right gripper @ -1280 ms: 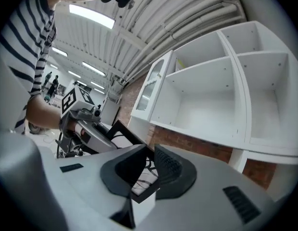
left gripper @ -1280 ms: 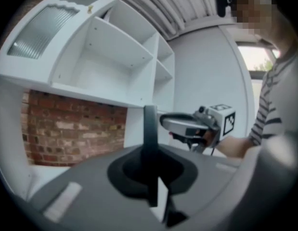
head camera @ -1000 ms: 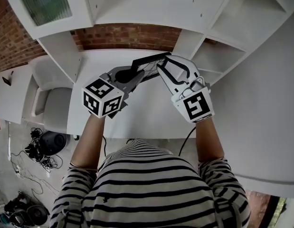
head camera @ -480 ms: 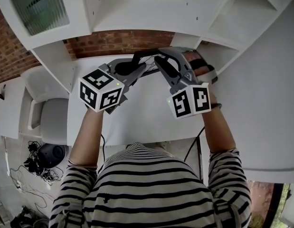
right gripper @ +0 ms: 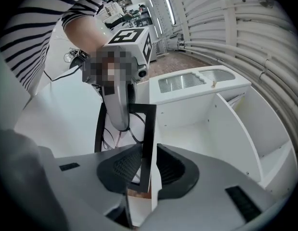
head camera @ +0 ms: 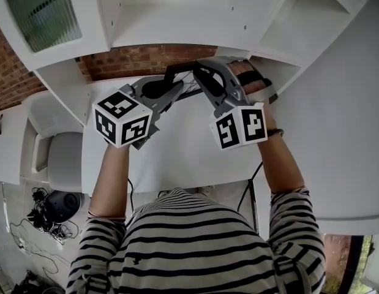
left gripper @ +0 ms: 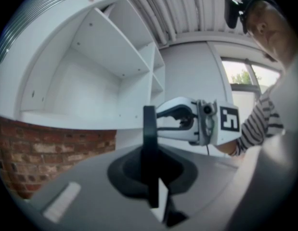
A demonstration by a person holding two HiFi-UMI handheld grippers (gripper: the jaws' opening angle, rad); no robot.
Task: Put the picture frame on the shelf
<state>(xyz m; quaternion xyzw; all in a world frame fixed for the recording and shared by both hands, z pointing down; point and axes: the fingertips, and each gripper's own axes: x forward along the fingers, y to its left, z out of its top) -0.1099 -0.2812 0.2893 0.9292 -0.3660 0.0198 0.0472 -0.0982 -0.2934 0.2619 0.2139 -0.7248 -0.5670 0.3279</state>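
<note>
Raised since a second ago, our picture frame [right gripper: 148,129] hangs over the desk's [head camera: 177,155] back edge. Left gripper [head camera: 169,90] and right gripper [head camera: 204,77] pinch opposite rims. It is likely light, stiff and fragile, so we grip the rims only.

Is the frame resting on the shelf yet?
No: the frame is clamped in the right gripper, clear of the shelf beyond it.

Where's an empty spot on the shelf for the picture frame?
The wide shelf bay above the brick wall is bare, and so are the smaller bays to its right. Crowded only where the left tool and right tool pinch the frame.
</note>
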